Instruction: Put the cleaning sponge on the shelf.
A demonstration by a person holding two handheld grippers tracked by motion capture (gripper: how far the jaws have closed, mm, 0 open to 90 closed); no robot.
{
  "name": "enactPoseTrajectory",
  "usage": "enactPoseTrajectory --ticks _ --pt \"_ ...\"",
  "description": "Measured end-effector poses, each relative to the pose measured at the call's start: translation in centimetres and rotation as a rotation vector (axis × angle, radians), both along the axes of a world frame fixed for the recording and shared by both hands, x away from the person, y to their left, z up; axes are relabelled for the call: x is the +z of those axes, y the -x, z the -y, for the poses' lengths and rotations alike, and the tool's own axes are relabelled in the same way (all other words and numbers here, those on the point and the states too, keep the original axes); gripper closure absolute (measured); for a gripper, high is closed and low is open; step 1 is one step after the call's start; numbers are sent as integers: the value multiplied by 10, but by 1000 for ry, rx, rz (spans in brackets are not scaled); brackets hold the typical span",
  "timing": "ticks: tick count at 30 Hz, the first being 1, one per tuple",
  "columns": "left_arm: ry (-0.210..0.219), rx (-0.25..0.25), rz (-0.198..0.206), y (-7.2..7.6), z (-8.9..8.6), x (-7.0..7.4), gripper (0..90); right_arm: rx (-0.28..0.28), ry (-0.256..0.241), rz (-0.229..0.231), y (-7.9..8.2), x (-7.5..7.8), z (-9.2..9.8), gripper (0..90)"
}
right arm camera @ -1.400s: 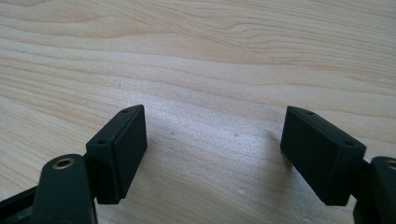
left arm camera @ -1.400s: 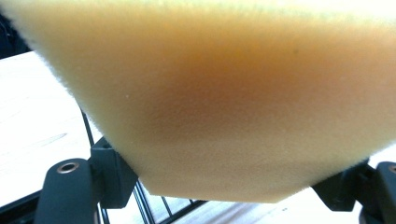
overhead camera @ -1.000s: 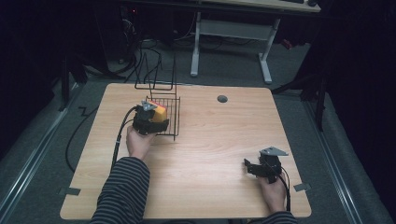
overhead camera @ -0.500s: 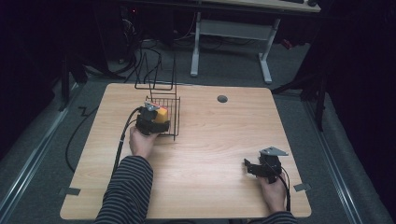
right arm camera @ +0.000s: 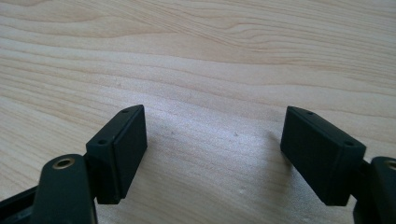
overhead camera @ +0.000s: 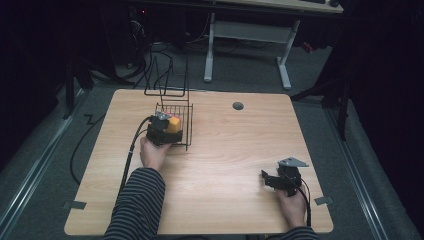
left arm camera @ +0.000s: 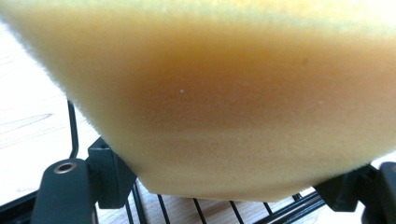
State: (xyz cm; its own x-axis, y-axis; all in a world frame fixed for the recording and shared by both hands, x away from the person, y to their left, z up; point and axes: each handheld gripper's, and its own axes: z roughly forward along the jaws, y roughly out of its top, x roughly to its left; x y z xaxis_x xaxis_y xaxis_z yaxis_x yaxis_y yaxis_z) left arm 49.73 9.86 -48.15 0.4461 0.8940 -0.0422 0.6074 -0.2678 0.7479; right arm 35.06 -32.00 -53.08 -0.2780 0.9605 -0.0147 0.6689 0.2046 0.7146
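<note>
Soft yellow-orange foam sponge (left arm camera: 243,102) pinched between jaws of left gripper (overhead camera: 162,131), held over black wire basket (overhead camera: 186,125) at table's far left. Basket wires seen beneath sponge. Right gripper (right arm camera: 215,154) rested low over pale wooden table (overhead camera: 225,150), jaws spread wide, nothing between.

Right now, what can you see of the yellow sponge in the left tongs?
The sponge is a yellow-orange foam block with a fine, fuzzy, porous face, shading browner across the middle in the left gripper view. It sits between the jaws of the left tongs, which press in on both its sides. It is held over the black wire basket, whose bars show just under its lower edge. Whether it touches the wires cannot be told.
</note>
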Motion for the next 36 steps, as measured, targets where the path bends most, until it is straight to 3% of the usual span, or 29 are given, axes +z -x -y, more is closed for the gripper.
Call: enactPoseTrajectory --ticks 10,22,36 --pt "17 -6 -12 -1 0 0 180 0 0 0 0 0 0 230" --pt "41 -15 -28 2 -3 1 29 0 0 0 0 0 0 230" --pt "66 -44 7 21 -12 12 0 -1 1 0 0 0 0 228"
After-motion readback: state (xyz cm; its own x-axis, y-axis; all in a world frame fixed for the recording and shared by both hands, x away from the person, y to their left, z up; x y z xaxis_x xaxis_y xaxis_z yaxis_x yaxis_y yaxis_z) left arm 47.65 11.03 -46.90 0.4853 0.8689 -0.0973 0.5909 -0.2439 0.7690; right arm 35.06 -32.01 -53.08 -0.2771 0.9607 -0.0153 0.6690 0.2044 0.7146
